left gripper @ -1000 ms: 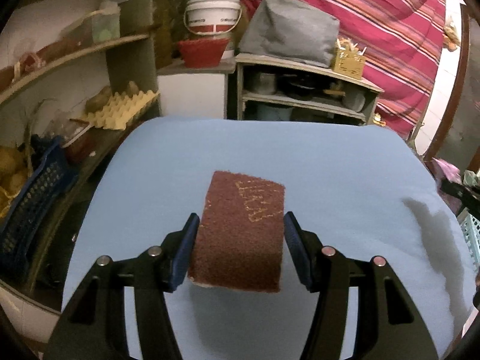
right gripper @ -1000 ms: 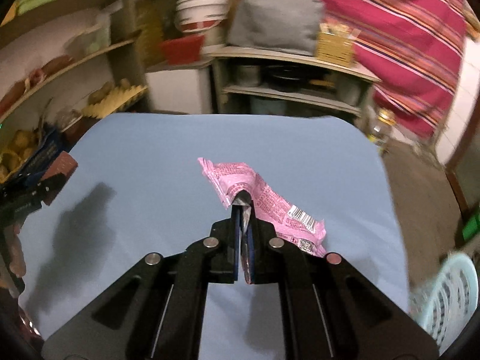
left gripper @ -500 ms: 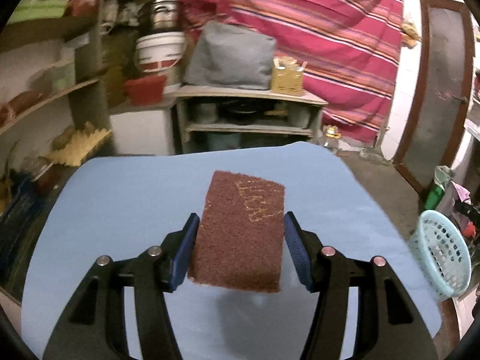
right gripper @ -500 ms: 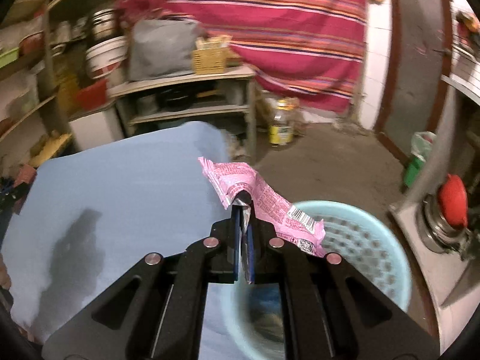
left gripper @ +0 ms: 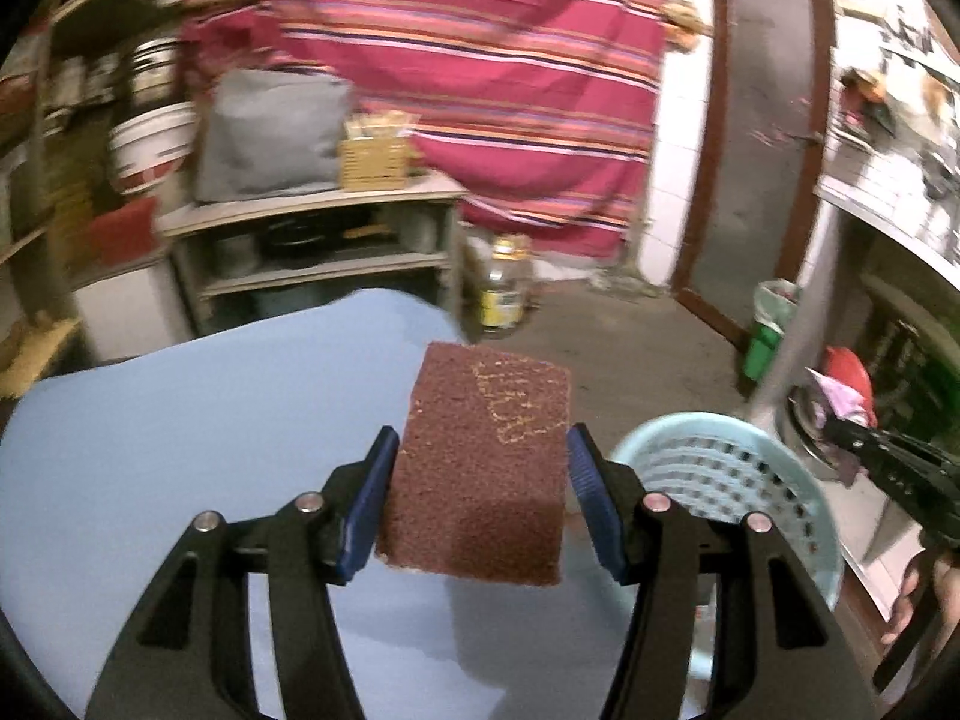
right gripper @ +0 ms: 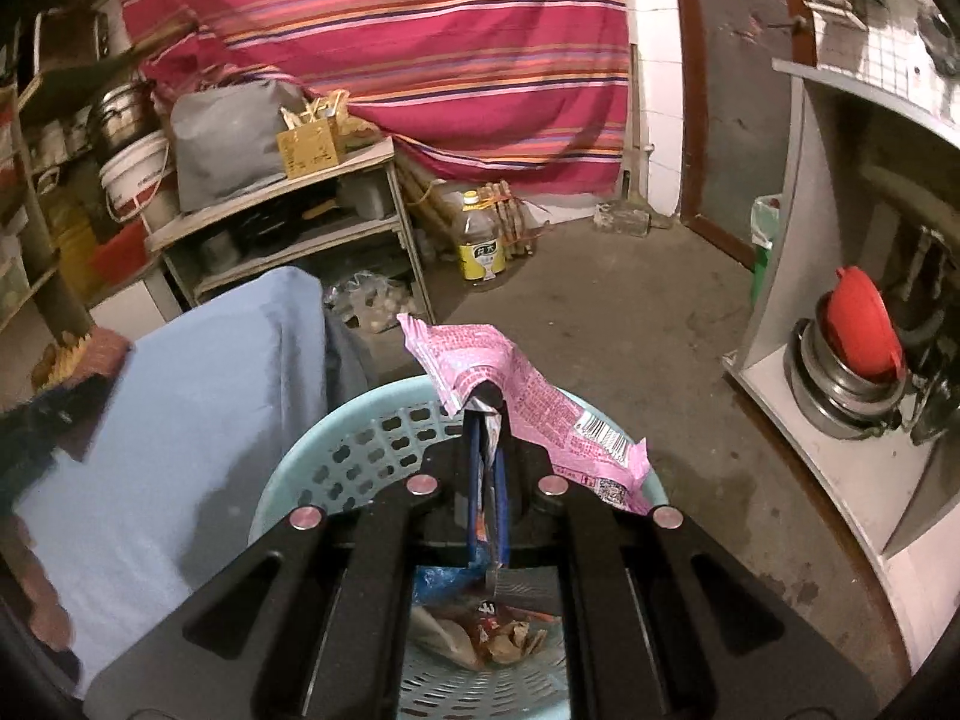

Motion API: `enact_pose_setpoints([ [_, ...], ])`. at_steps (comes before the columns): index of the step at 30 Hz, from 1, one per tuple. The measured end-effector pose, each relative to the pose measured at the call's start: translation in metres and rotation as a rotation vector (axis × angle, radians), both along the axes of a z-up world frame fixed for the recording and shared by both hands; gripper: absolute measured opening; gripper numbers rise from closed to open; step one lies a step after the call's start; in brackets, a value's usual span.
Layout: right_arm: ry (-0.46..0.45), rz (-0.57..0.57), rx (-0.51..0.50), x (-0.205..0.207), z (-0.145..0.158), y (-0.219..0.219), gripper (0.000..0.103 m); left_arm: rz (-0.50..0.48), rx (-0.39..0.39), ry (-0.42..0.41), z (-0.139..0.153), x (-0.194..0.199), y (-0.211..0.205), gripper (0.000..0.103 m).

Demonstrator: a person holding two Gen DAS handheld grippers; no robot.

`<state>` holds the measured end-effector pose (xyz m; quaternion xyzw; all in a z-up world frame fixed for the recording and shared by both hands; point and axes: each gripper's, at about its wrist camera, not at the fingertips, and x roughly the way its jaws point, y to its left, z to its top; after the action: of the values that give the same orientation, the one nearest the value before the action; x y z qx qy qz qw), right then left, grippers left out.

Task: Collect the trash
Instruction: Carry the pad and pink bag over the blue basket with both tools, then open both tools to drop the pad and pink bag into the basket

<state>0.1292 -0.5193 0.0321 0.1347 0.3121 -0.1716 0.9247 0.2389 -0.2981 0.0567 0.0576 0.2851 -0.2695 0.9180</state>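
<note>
My left gripper (left gripper: 483, 441) is shut on a brown scouring sponge (left gripper: 480, 480), its blue pads (left gripper: 373, 498) pressing both sides, held above the right end of the blue-covered table (left gripper: 180, 420). A pale blue plastic basket (left gripper: 720, 468) stands on the floor just right of the table. My right gripper (right gripper: 486, 414) is shut on a crumpled pink wrapper (right gripper: 528, 402) and hangs directly over the basket (right gripper: 360, 450), which holds several pieces of trash (right gripper: 492, 636). The left wrist view shows the right gripper (left gripper: 888, 462) and its wrapper (left gripper: 840, 399) beyond the basket. The sponge (right gripper: 90, 354) also shows at the left edge of the right wrist view.
A wooden shelf unit (right gripper: 288, 222) with a grey bag and a white bucket stands behind the table, in front of a striped red curtain (right gripper: 390, 48). An oil bottle (right gripper: 483, 252) stands on the concrete floor. A grey counter (right gripper: 798, 372) with pots and a red lid is at the right.
Both grippers swung right from over the table toward the basket, keeping the sponge and the wrapper. The right gripper now hangs over the basket, and the basket has come close in the left view.
</note>
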Motion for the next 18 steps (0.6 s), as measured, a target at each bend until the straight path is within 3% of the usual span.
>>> enact_pose_setpoints([
  [3,-0.003,-0.008,-0.006,-0.004,-0.003,-0.004,0.005,-0.043,0.008,-0.031,-0.005,-0.013,-0.034,0.057],
  [8,0.008,-0.023,-0.009,-0.001,-0.005,-0.009,0.005,-0.082,0.052,-0.012,-0.032,-0.021,-0.076,0.057],
  [16,0.001,-0.045,0.007,-0.004,-0.006,-0.016,0.005,-0.133,0.120,0.031,-0.061,-0.024,-0.109,0.058],
  [18,0.004,-0.045,0.012,-0.004,-0.008,-0.017,0.005,-0.131,0.123,0.031,-0.063,-0.022,-0.111,0.068],
])
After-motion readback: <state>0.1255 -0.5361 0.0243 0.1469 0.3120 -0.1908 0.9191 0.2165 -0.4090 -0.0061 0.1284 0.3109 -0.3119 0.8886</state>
